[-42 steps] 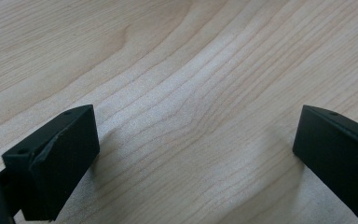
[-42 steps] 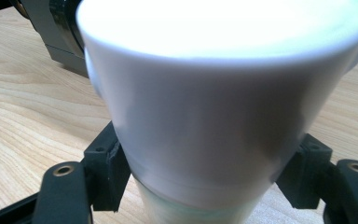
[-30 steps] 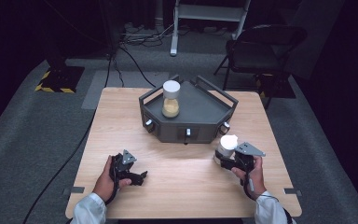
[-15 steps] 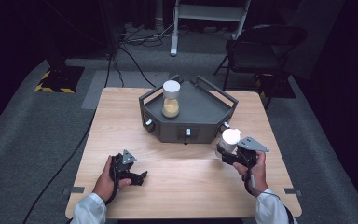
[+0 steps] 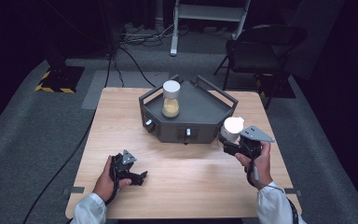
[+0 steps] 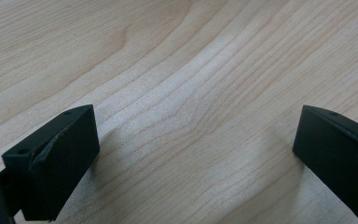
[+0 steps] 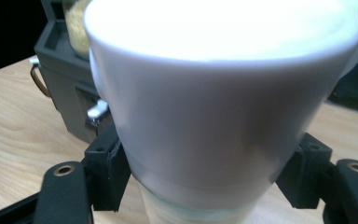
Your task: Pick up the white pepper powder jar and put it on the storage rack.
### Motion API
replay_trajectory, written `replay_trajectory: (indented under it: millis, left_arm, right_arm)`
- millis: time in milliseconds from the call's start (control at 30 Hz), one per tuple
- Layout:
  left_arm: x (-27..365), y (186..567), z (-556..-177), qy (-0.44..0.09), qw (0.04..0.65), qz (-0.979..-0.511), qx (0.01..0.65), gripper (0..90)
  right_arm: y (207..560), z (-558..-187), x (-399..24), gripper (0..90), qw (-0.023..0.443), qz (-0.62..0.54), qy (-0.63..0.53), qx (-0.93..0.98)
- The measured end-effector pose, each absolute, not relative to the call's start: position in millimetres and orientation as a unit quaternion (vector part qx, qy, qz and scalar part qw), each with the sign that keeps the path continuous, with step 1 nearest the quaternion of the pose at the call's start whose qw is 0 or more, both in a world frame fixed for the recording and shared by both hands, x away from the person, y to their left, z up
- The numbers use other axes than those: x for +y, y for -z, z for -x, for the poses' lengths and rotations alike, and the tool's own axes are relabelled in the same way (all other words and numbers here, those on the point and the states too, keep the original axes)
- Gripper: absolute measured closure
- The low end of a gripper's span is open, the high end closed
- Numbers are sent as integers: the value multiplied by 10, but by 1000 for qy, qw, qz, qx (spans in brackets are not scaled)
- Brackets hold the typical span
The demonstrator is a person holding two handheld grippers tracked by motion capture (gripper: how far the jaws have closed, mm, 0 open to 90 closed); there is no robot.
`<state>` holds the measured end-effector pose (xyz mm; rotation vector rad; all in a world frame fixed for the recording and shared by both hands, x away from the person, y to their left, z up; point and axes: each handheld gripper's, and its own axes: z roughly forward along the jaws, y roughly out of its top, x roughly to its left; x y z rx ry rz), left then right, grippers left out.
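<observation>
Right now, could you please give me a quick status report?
Right hand-held gripper shut on white-capped jar. Left hand-held gripper open on table. Grey tray close ahead.

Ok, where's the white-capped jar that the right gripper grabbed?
High view, right side: the white-capped jar sits clamped in the right gripper, beside the grey tray's front-right corner.

My table (image 5: 182,186) is light brown wood with wavy lines in it. My left tongs (image 5: 137,177) are black, and my right tongs (image 5: 230,144) are black too, with a grey plate on top. The jar (image 5: 233,129) has a white lid. The big tray (image 5: 205,109) is dark grey with small silver bits on its front. The other jar (image 5: 171,99) on it has a white lid and yellow stuff inside. My sleeves (image 5: 89,211) are white. The floor (image 5: 28,140) is grey. The chair (image 5: 261,49) is black.
</observation>
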<state>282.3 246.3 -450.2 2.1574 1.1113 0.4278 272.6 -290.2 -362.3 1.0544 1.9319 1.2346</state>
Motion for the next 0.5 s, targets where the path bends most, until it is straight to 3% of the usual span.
replay_trajectory:
  millis: [500]
  left_arm:
    - [2462,4498,-2823,-164,331,-826,426,0]
  right_arm:
    - [3286,-2910,-2585,298,310,-389,-469,730]
